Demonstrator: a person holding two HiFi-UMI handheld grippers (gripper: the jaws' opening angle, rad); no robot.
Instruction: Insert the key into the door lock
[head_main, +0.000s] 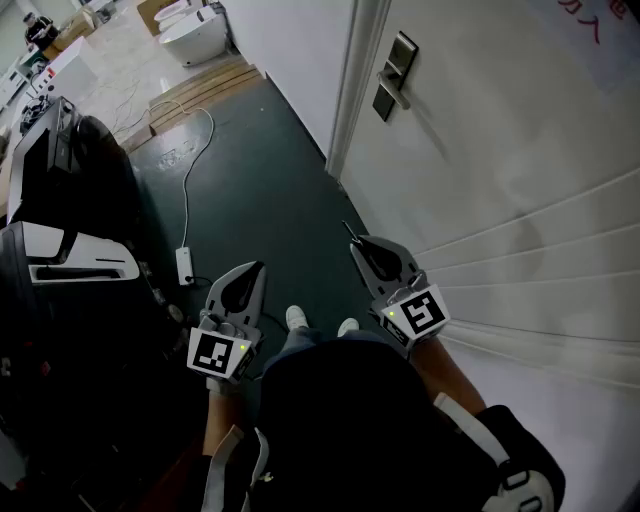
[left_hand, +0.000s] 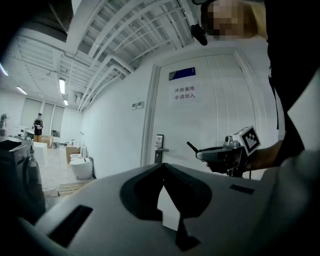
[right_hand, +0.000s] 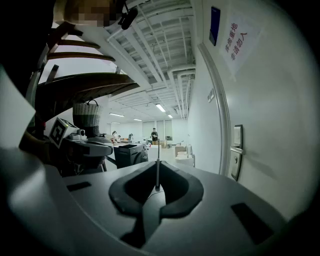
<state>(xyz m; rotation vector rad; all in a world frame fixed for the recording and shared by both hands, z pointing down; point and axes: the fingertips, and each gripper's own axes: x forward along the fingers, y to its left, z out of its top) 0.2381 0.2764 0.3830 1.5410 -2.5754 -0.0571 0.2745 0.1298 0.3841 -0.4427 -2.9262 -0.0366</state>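
**Right gripper (head_main: 368, 250) pinching the key (head_main: 351, 234), lock well ahead**

Right gripper fingers (right_hand: 172, 192) are pressing together on the key (right_hand: 157, 175), which is sticking straight out beyond their tips as a thin dark shaft. In the head view the key is pointing up along the foot of the white door (head_main: 500, 150). It is hanging in the air, well apart from the door lock (head_main: 396, 73), a metal plate with a lever handle that is sitting farther up the door. The right gripper view is showing the same lock (right_hand: 236, 157) off to the right of the key rather than in line with it.

Just beside it, the left gripper (head_main: 250, 275) is hanging level with the right one, its fingers (left_hand: 145, 192) meeting at the tips with nothing between them. Its own view is taking in the lock (left_hand: 159, 146) and the right gripper (left_hand: 215, 154) with the key poking out.

Below both grippers the person's white shoes (head_main: 297, 318) are standing on the dark green floor (head_main: 260, 200). A white cable (head_main: 190, 170) is trailing across that floor to a power strip (head_main: 184, 265). Farther back, wooden boards (head_main: 200, 88) are lying near a white toilet (head_main: 195, 35).
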